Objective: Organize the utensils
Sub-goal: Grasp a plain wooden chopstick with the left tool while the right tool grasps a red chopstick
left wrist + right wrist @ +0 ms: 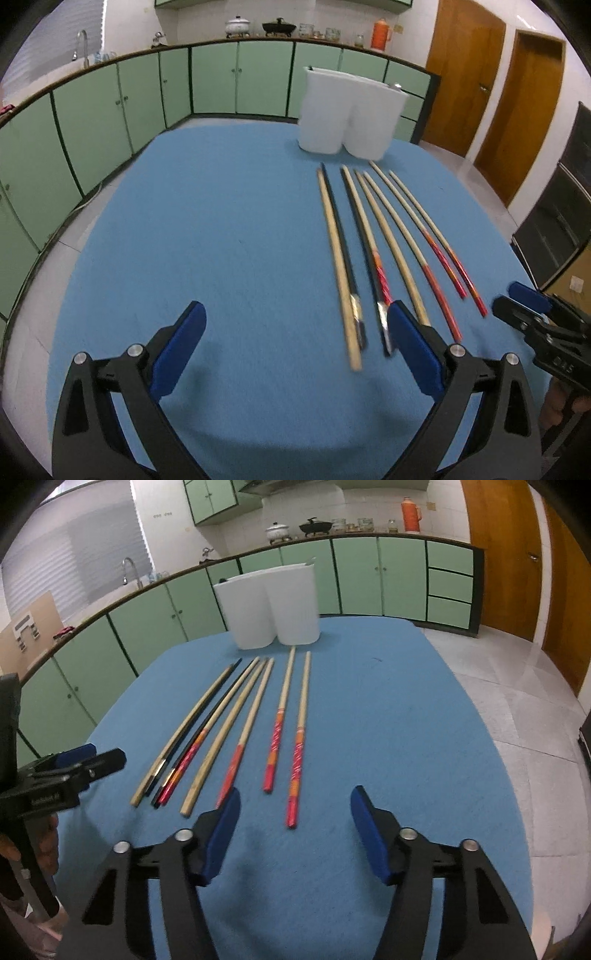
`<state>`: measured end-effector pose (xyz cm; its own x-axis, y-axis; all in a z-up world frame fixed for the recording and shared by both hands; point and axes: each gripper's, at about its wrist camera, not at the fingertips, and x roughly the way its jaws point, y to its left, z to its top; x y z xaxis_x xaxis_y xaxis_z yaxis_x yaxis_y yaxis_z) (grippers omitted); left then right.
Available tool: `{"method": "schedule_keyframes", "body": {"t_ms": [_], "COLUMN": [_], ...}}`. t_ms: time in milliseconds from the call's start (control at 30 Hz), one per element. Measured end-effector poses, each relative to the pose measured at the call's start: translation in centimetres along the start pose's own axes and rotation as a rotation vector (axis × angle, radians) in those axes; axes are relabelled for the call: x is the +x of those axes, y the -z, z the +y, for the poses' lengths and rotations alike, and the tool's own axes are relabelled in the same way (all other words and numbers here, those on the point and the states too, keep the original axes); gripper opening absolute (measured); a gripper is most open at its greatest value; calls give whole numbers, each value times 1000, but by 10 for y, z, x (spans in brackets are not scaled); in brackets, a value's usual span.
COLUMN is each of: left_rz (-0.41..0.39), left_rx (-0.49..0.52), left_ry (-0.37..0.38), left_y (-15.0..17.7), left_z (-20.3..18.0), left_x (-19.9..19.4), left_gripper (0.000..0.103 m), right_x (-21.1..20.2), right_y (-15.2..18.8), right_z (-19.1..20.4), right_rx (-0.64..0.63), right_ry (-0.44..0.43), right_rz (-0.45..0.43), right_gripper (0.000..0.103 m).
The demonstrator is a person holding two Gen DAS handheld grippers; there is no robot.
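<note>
Chopsticks lie side by side in a loose fan on the blue-covered counter, thin ends pointing toward the far edge. I count about eight: plain bamboo ones, a couple of black ones with metal bands, and several with red-and-orange patterned handles. The two rightmost red-handled sticks sit a little apart from the rest. Just beyond the tips stands a white twin-compartment utensil holder, upright near the far edge of the counter; what is inside it I cannot make out.

On the near side, the right hand-held gripper hangs just short of the red handles, its blue pads apart with nothing between them and only cloth below. The left hand-held gripper is spread very wide, also holding nothing, and hovers over bare cloth left of the sticks, its right pad close to a black stick's end.

Behind the counter runs a row of green cabinets, topped with pots and an orange thermos.
</note>
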<state>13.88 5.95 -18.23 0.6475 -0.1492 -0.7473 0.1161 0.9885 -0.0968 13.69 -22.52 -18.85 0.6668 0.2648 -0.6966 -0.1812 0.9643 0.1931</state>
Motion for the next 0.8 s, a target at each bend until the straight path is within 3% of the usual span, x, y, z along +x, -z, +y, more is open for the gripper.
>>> {"method": "schedule_keyframes", "body": {"t_ms": [67,200,400,800], "left_rz": [17,67,83,76], "left_rx": [6,27,42,84], "left_ry": [6,15,-7,-63], "left_y": [5,16,24,20], "left_z": [-3,-12,-22,-25], "left_x": [-1,3,10,10], "left_gripper": [95,75,64,50], "right_x": [0,-2,-6,-4], "right_y": [2,6,8,8], "right_z": [4,7,7,7], "right_rx": [-11,-9,-9,-7], "right_ry": [5,-1,-1,-3], "right_rz": [3,8,9,7], "right_gripper": [53,46,46,46]}}
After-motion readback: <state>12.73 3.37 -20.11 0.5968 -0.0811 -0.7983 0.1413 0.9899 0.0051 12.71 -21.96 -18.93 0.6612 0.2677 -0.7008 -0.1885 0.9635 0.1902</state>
